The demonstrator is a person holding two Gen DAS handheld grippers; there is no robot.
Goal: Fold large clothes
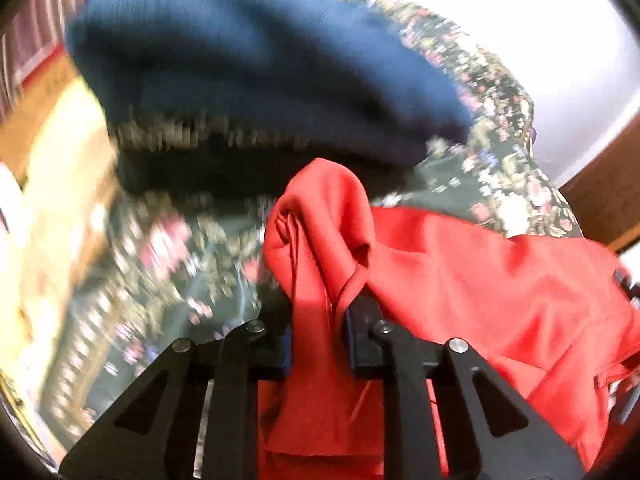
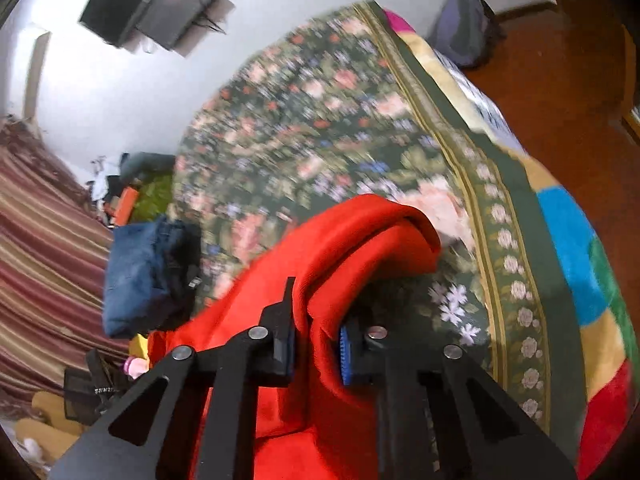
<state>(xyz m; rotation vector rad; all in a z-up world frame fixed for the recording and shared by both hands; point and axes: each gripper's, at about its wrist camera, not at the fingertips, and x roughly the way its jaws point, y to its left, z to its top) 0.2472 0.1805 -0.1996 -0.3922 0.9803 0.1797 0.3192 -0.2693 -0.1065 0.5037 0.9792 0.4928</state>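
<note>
A large red garment [image 1: 480,280] hangs between both grippers above a bed with a dark floral cover [image 2: 320,120]. My left gripper [image 1: 320,320] is shut on a bunched fold of the red cloth, which rises in front of its fingers and spreads off to the right. My right gripper [image 2: 316,320] is shut on another fold of the red garment [image 2: 360,240], which drapes over the left finger and trails down to the left. The floral cover [image 1: 160,280] lies below in the left wrist view, blurred by motion.
A folded blue garment [image 1: 260,60] on a dark one lies on the bed ahead of the left gripper; it also shows at the bed's left side [image 2: 140,272]. A striped curtain [image 2: 48,240], a wall-mounted TV [image 2: 156,8], a multicoloured blanket edge [image 2: 580,260] and wooden floor [image 2: 560,80] surround the bed.
</note>
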